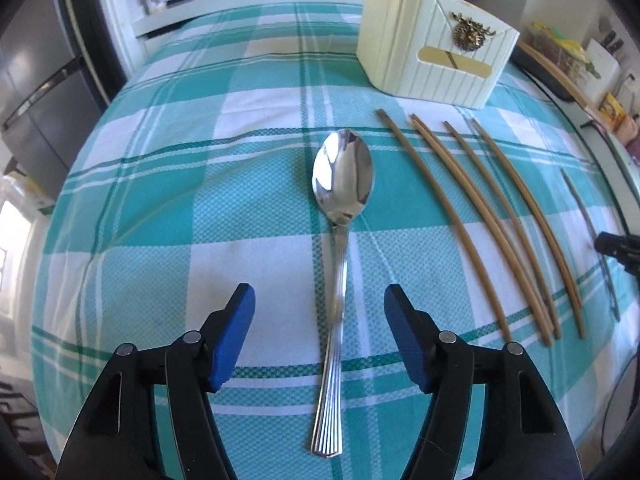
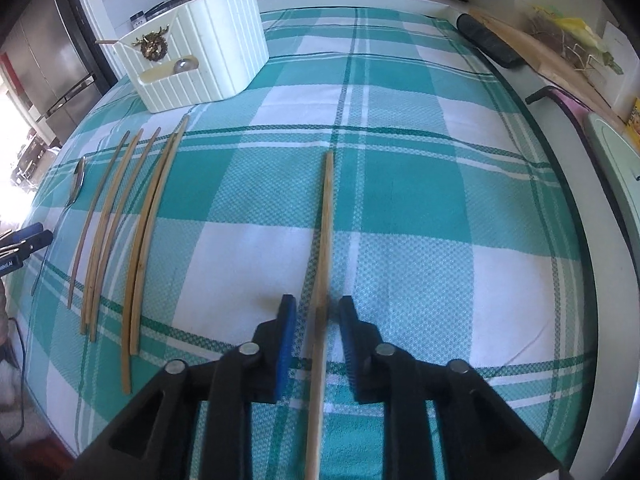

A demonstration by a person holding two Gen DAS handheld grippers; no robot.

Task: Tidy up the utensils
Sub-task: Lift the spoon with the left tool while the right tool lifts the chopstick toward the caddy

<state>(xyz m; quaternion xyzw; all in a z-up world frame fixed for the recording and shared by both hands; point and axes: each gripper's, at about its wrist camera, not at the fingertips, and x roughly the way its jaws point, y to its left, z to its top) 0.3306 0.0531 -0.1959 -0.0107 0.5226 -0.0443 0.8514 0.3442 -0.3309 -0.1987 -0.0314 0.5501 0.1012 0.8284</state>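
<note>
The checked teal-and-white tablecloth (image 1: 208,184) fills both views and everything I have to sort lies flat on it. At the far side stands the cream ribbed utensil holder (image 1: 436,48), with one stick already leaning out of its top.

In my left view the steel spoon (image 1: 340,216) lies straight ahead, bowl away from me, its ridged handle running back between the jaws. My left gripper (image 1: 320,324) stands wide open, pads well clear of the handle on both sides, holding nothing. The spoon looks rigid, fairly weighty and slick, so I judge the ribbed handle to be the place to pinch it, not the polished bowl.

The loose chopsticks (image 1: 480,220) lie side by side to the right of the spoon, between it and my other hand.

My right gripper (image 2: 318,312) straddles a single chopstick (image 2: 326,240). The jaws are only narrowly parted, with a sliver of cloth visible on each side, so I read it as not yet clamped. It should be light, stiff and prone to rolling, so I would grip it mid-length.

Only the right view shows that chopstick properly, and something shiny and rounded in the holder's front slot. Only the left shows the spoon's handle clearly.
</note>
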